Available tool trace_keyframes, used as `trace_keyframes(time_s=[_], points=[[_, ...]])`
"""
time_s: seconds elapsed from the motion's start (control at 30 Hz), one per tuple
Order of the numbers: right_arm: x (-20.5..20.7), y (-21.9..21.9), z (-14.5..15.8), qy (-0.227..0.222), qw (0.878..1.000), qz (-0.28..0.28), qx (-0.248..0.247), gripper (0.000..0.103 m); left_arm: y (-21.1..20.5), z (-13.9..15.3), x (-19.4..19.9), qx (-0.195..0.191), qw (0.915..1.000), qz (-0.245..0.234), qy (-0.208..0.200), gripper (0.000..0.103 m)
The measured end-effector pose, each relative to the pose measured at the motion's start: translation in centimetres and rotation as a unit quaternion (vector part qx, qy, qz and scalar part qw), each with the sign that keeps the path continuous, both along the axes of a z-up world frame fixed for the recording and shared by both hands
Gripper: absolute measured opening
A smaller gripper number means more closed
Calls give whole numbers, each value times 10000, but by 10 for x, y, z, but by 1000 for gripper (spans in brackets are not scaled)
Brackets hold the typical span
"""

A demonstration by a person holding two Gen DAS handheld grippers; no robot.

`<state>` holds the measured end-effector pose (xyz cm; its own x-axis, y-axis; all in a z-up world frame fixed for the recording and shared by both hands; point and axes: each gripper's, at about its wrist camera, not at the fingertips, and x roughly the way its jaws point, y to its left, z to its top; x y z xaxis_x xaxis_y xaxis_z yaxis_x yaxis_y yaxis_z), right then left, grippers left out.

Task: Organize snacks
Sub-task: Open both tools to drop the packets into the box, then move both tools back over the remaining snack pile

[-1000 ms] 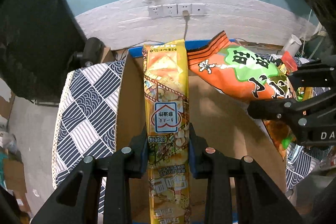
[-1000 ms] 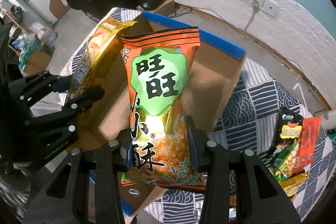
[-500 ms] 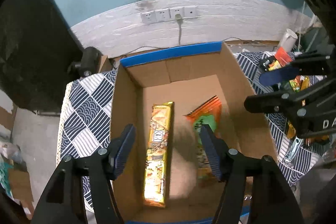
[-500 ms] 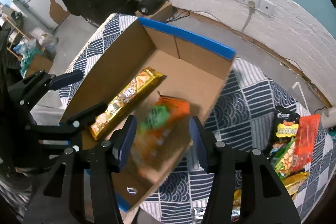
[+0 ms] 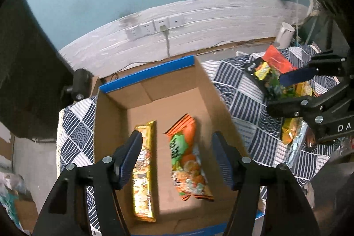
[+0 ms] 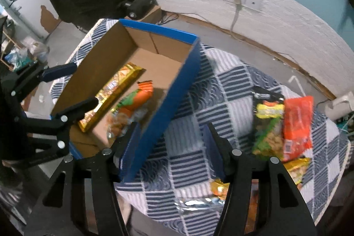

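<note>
Both pairs of fingers stand apart with nothing between their pads: the left gripper (image 5: 177, 154) hangs over the open cardboard box (image 5: 221, 101), its blue-padded jaws about half spread, and the right gripper (image 6: 171, 143) sits over the box's near blue wall and the cloth beside it, its jaws opening and gripping nothing. Inside the box, two snacks lie flat on the floor, side by side but not touching: a long yellow snack pack (image 5: 145, 171) toward the box's left wall and an orange and green snack bag (image 5: 188, 160) next to it on the right. From the left wrist view the left gripper's fingers frame these two, one finger overlapping the yellow pack's edge in the picture, though it is above it and not pressing on it. The box rests on a blue and white patterned cloth (image 6: 223, 81). Well apart from the box, further along the cloth, is a loose pile of snacks (image 6: 283, 123): a black and green bag, a red-orange bag overlapping it, and some yellow packets below them. In the left wrist view the right gripper (image 5: 294, 90) shows at the right edge, above that pile. A white wall strip with sockets (image 5: 154, 27) runs behind the table.
</note>
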<state>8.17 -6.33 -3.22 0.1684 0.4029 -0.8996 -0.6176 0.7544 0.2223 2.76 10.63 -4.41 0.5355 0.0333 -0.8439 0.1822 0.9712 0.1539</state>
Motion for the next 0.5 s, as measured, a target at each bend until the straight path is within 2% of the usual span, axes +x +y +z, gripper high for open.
trace_keyframes(time_s=[0.1,0.33,0.5], points=[[-5,-18,4,-199,9998,-67,-60,67,-12,1,-3,42,9999,-150,1,67],[-10,-64,13,-271,9990,-361,0,67,-42,5,-9,106,9988,-488,-8,67],[-17,-92,18,-401,9977,-549,-79,68,-60,9,-9,64,9977,-675,-25,72]])
